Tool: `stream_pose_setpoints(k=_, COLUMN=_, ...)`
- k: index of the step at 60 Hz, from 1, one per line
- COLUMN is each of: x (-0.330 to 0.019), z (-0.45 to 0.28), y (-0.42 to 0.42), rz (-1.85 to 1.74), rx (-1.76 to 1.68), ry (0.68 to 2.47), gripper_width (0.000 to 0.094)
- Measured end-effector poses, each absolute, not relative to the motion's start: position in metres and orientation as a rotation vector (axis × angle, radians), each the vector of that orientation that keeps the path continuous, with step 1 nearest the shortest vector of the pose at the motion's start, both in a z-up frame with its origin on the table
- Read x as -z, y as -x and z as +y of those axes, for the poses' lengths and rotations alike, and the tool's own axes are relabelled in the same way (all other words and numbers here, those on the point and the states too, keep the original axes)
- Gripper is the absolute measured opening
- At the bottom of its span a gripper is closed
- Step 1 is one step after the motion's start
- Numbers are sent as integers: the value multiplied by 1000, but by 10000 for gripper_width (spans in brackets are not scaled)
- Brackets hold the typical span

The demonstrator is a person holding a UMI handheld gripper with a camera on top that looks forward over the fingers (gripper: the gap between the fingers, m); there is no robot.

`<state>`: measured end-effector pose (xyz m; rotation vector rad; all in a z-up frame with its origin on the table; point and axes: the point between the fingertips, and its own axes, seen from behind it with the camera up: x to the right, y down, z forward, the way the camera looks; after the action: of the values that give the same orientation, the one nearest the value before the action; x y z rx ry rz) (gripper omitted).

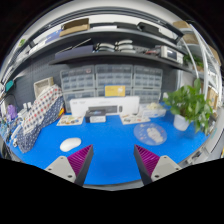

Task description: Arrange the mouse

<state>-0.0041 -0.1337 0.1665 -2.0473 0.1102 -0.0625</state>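
Blue table (110, 150) spreads ahead; we hold the gripper (112, 160) with fingers apart and empty. White mouse (70, 144) lies ahead-left, so we should swing left, approaching low.

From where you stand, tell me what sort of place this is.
Probably a workshop or lab. A blue table carries a white mouse ahead of the open tongs; behind it stand small-parts drawer cabinets and stocked shelves. A potted plant sits alongside.
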Motion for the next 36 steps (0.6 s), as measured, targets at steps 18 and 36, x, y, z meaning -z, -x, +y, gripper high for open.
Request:
stream_pose_setpoints(k=18, x=-46, z=-112, y=158, rz=9, rx=-139, ry=2210, gripper_width=830)
stream_pose_setpoints(k=36, x=-6, z=-30, y=231, rz=16, rx=-144, ry=2271, gripper_width=824)
